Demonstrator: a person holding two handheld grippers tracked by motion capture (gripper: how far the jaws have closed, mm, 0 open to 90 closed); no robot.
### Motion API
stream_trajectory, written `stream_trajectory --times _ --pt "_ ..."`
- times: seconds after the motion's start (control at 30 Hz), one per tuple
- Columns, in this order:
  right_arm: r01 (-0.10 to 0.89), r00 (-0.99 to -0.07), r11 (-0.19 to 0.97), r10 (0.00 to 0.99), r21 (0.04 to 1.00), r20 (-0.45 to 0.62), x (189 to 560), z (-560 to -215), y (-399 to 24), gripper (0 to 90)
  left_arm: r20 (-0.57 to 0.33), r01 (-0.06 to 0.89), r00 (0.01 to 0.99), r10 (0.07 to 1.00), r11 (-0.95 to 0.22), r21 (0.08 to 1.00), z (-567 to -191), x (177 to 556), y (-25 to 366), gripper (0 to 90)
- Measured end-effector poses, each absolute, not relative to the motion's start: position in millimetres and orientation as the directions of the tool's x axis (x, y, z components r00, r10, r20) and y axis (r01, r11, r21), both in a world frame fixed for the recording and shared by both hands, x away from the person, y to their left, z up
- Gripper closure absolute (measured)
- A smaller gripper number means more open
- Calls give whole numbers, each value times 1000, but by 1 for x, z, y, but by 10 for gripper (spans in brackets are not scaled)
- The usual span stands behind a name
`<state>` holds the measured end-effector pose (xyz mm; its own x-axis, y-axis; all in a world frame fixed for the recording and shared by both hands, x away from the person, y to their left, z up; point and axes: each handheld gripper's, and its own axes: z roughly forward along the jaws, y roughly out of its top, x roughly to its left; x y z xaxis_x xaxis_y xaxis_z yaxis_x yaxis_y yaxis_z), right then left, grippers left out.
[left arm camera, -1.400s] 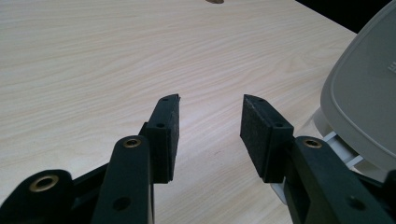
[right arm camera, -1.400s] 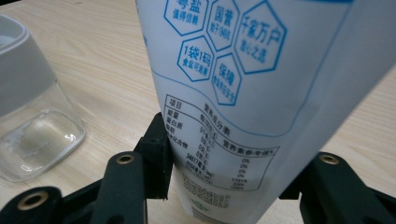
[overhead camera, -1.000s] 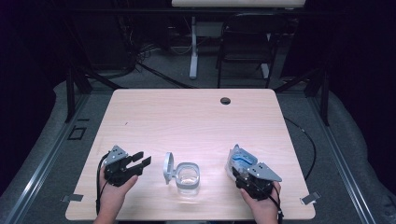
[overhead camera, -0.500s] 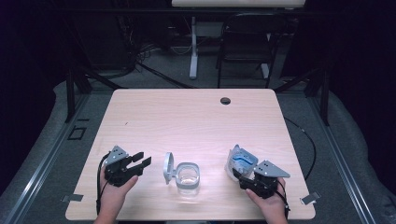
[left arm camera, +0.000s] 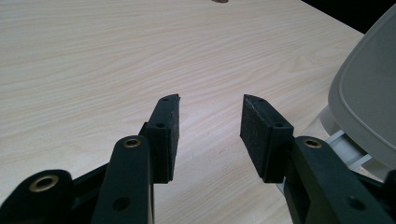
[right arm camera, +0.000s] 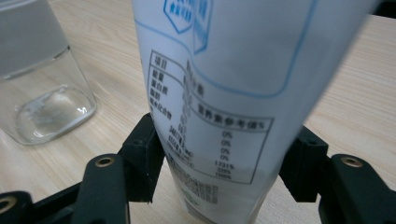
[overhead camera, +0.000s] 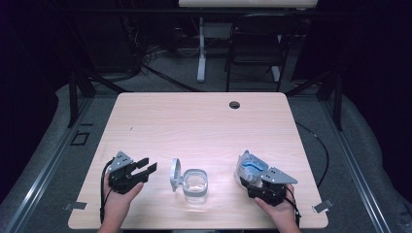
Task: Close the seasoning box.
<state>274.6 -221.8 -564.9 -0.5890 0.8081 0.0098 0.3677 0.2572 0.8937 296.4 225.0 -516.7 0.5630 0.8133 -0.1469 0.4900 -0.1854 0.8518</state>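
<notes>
The right gripper [overhead camera: 253, 174] stands near the front right corner of the table [overhead camera: 204, 121], with a white and blue printed pouch [overhead camera: 248, 167] (a soft pack with a nutrition table on its side) rising between its jaws. Those jaws have just been opening, and in the right gripper view the pouch [right arm camera: 233, 93] stands between the two pads with the left pad [right arm camera: 148, 154] at its edge; whether the pads press on it or only flank it is hard to say from here, though the wide spread suggests the grip is loosening. The pouch stands roughly upright, its long axis pointing up and leaning a little away from the hand.

Toward the middle of the front edge stands a clear square jar [overhead camera: 195, 185], its grey hinged lid [overhead camera: 176, 174] thrown open on the side facing the left gripper [overhead camera: 141, 171]. The jar lies between the two hands, to the left of the pouch as the high view shows it, and apart from it.

The left gripper waits near the front left corner, jaws about half apart and holding nothing, pointing toward the lid [left arm camera: 369, 102], which sits just beyond its right pad [left arm camera: 261, 135]. So the left hand is nearer the lid, the right nearer the pouch; any pour would have to travel leftward to the jar's mouth.
</notes>
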Motion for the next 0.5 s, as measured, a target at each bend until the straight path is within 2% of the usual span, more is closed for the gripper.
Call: stream_trajectory --times 0.5 --pt "377 -588 260 809 889 13 278 -574 -221 392 -145 495 559 816 -189 848 -518 297 226 576"
